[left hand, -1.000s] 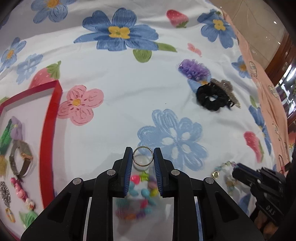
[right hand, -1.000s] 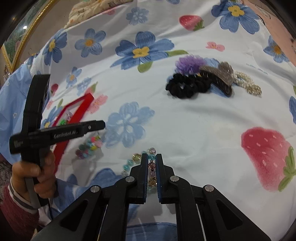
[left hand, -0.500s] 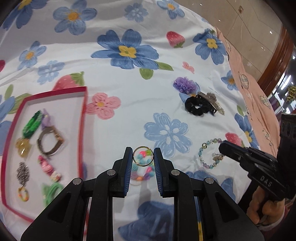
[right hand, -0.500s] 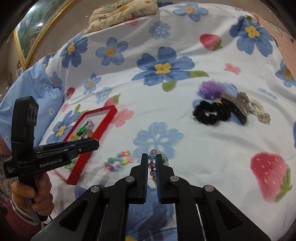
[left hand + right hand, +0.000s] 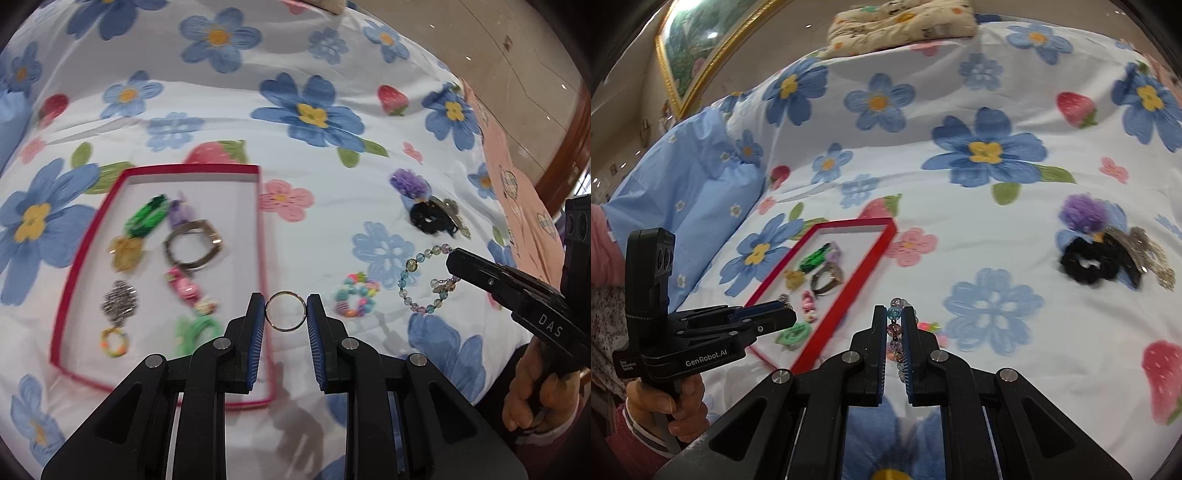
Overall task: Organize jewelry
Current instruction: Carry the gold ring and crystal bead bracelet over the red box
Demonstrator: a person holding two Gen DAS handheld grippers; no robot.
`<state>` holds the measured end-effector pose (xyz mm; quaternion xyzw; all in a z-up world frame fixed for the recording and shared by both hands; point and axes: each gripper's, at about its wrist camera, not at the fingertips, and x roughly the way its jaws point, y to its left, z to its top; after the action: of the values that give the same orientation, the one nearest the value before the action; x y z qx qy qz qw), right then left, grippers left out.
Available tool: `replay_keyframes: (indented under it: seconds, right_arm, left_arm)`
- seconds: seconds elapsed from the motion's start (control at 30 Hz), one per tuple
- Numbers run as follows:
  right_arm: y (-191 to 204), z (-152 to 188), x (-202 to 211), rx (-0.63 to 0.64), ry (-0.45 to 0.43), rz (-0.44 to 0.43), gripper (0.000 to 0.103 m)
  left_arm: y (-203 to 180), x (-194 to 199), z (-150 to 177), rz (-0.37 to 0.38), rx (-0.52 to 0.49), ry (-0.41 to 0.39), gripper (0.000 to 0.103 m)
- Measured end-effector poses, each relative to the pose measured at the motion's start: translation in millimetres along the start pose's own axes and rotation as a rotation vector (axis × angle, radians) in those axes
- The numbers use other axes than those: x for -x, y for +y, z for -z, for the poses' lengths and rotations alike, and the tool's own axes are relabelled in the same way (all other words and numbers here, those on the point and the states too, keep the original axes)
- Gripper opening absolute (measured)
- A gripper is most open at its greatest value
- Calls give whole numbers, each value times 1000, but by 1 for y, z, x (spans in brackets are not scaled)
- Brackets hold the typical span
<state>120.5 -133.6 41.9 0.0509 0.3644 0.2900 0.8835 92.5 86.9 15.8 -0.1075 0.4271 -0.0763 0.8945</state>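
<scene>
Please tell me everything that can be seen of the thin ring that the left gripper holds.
The ring is a thin plain hoop, metal by its look, silver with a golden tint, with no stone. It faces the camera, clamped at its two sides between the blue pads of the left gripper. Only the pads touch it. It hangs by the right rim of the red tray.

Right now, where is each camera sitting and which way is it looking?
Left wrist: on the left gripper, looking down its fingers at the metal ring and red tray; right gripper at right.
Right wrist: on the right gripper, pinching the glass bead bracelet; left gripper at left.
Both show the tray, black scrunchie.
</scene>
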Motion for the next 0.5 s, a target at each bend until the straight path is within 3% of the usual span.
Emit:
replay_keyframes:
  seconds: [0.5]
  right_arm:
    - [63,-8,-34,87,38,-109,7]
  left_arm:
    - [81,27,27,-106,131,-8,21]
